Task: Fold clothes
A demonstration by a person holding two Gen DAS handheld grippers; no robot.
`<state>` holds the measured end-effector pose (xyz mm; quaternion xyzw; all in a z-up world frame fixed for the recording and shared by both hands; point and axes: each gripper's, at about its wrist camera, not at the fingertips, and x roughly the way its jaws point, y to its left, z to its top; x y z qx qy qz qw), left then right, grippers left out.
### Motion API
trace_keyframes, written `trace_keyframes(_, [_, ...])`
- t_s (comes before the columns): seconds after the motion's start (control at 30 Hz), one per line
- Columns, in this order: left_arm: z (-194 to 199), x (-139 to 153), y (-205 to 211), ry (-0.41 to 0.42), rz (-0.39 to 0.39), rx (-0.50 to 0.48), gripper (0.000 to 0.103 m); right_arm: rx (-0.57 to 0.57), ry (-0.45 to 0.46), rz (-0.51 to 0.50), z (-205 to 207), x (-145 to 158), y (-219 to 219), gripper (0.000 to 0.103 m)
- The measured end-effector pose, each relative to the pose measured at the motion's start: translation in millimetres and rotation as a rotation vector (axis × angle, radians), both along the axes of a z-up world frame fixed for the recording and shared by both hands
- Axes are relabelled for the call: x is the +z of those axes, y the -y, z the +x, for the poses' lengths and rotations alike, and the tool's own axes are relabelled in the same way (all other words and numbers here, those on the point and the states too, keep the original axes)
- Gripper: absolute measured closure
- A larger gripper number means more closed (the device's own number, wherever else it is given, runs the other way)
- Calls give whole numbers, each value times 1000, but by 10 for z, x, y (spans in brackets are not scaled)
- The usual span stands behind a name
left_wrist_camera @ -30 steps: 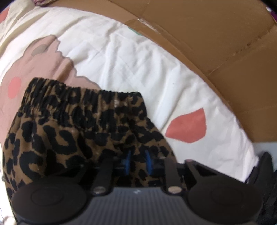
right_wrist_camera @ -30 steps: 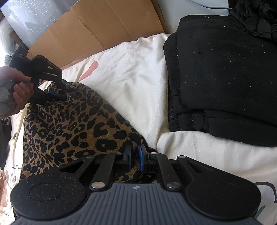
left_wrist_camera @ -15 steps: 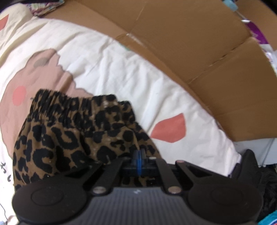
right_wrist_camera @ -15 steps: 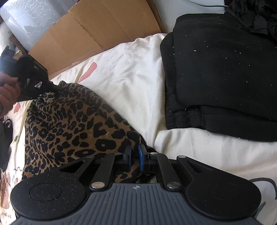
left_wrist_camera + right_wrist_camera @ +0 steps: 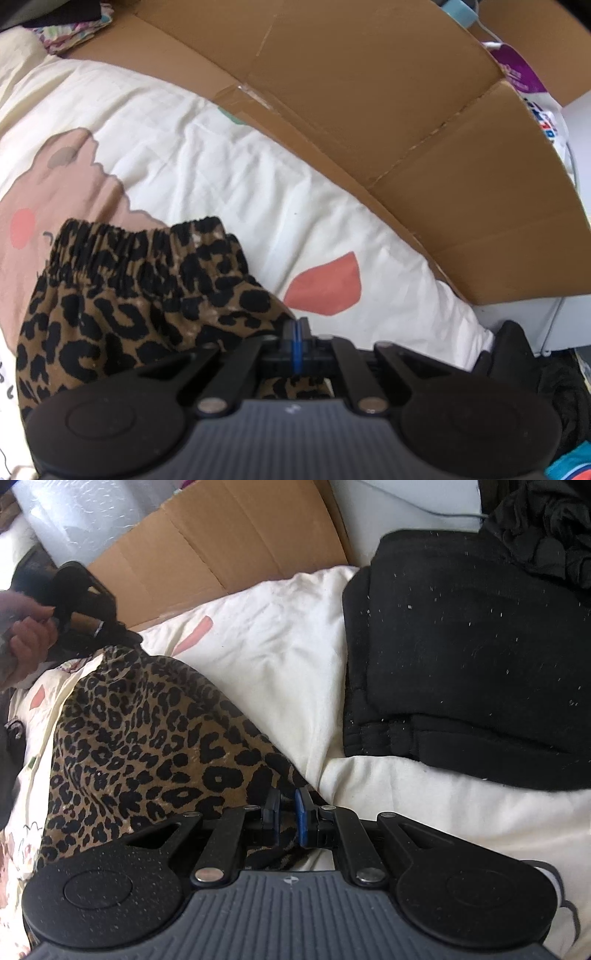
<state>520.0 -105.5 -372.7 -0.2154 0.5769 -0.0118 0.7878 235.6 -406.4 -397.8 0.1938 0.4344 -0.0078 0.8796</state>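
A cream bedspread covers the bed, soft and rumpled, printed with a large dusty-pink shape and scattered coral patches. Flattened brown cardboard stands along the far side of the bed. In the right wrist view a sheet of bubble wrap shows behind the cardboard. Some bright printed packaging sits in the top right corner of the left wrist view.

The leopard-print shorts lie on the bedspread, and each gripper has a corner of them. Their gathered elastic waistband faces away from the left gripper, resting partly over the pink shape. The left gripper's blue pads are pressed fully together, with a corner of the leopard cloth pinched between them and showing just beneath. In the right wrist view that same gripper shows at the far corner of the shorts, held in a person's hand.

The right gripper has its fingers a narrow way apart, having just opened slightly, with the near corner of the shorts bunched in the gap; I cannot tell whether the pads are pressing on the cloth.

A folded black garment lies on the bedspread to the right of the shorts, apart from them, flecked with lint. More dark cloth is heaped behind it.
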Motion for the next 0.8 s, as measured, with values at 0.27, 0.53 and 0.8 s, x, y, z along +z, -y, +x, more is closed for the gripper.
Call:
trace_keyframes(0.27, [-26, 38, -22, 4, 2, -20, 103, -16, 37, -41, -124, 75, -4, 74])
trace_keyframes(0.53, [-27, 62, -14, 4, 7, -32, 103, -32, 6, -67, -53, -21, 18, 73])
trace_keyframes(0.8, [-41, 69, -8, 6, 13, -37, 103, -18, 7, -96, -86, -36, -7, 93])
